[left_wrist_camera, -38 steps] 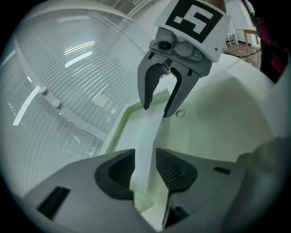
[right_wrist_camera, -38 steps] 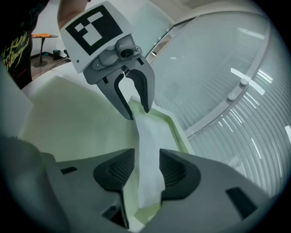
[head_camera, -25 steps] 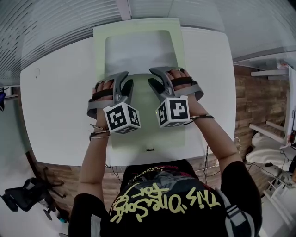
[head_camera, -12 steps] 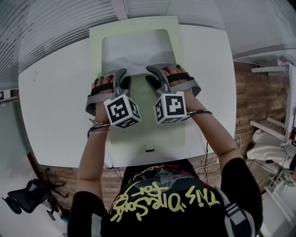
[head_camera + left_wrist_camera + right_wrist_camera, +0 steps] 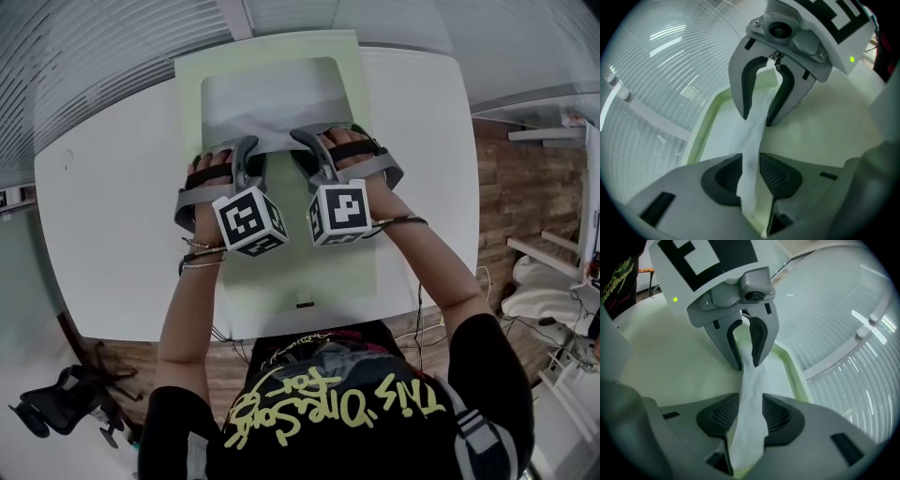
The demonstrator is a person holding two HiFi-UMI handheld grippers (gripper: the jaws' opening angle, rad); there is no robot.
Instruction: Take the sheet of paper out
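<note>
Together, left hand (image 5: pixel 211 180) and right hand (image 5: pixel 361 157) pitch downward over pale green flat folder (image 5: pixel 281 272); white paper sheet (image 5: pixel 267 98) between jaws: left gripper (image 5: pixel 253 159) closing, right gripper (image 5: pixel 314 150) parted.

The only words I can read stand on my own black T-shirt (image 5: pixel 328 412), at the bottom of the head view. It has brush-style yellow lettering, upside down in the frame, and the larger line appears to say "This One's". The smaller words beside it I cannot make out for sure. A scrap of the same yellow lettering shows at the upper left edge of the right gripper view, too cut off to read.

Mid-frame, the white cube (image 5: pixel 248 221) on my left gripper (image 5: pixel 253 155) and the white cube (image 5: pixel 339 213) on my right gripper (image 5: pixel 305 148) carry black square-block markers, which are patterns rather than letters.

A tiny dark mark (image 5: pixel 302 304) on the near edge of the pale green flat mat (image 5: pixel 300 272) is too small to read.
</note>
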